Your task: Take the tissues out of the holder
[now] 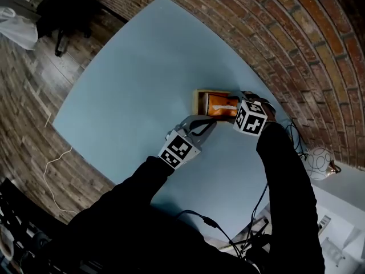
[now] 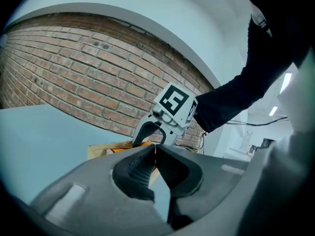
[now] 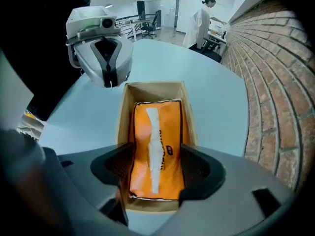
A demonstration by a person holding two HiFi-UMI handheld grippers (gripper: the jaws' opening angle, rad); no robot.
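**Head view.** The holder (image 1: 198,99), an open-topped wooden box, sits on the tabletop (image 1: 137,79) at its far right, close to the brick wall (image 1: 296,50). The tissue pack (image 1: 219,104), orange with a white strip, lies flat inside the holder, not yet lifted. The right gripper (image 1: 245,113) is directly above the right end of the pack and points steeply down. The left gripper (image 1: 204,127) is just beside the near left side of the holder and lies almost level.

**Left gripper view.** The fingers (image 2: 140,168) are closed on each other with nothing between them. Beyond them, part of the holder and an orange edge of the pack are visible, with the right gripper above. This gripper points at the holder's side, not at the pack.

**Right gripper view.** The fingers (image 3: 199,168) stand wide apart, one on each side of the pack, and the pads do not press on it. The pack's long axis runs straight away from the gripper, so the fingers span its short width. The pack fills the holder almost wall to wall, leaving narrow gaps.

**Assessment.** The right gripper is the nearer one and is already aligned, with the pack directly below the fingers. The next move probably requires lowering the fingers into the side gaps and closing across the width. The left gripper appears placed to steady the holder.
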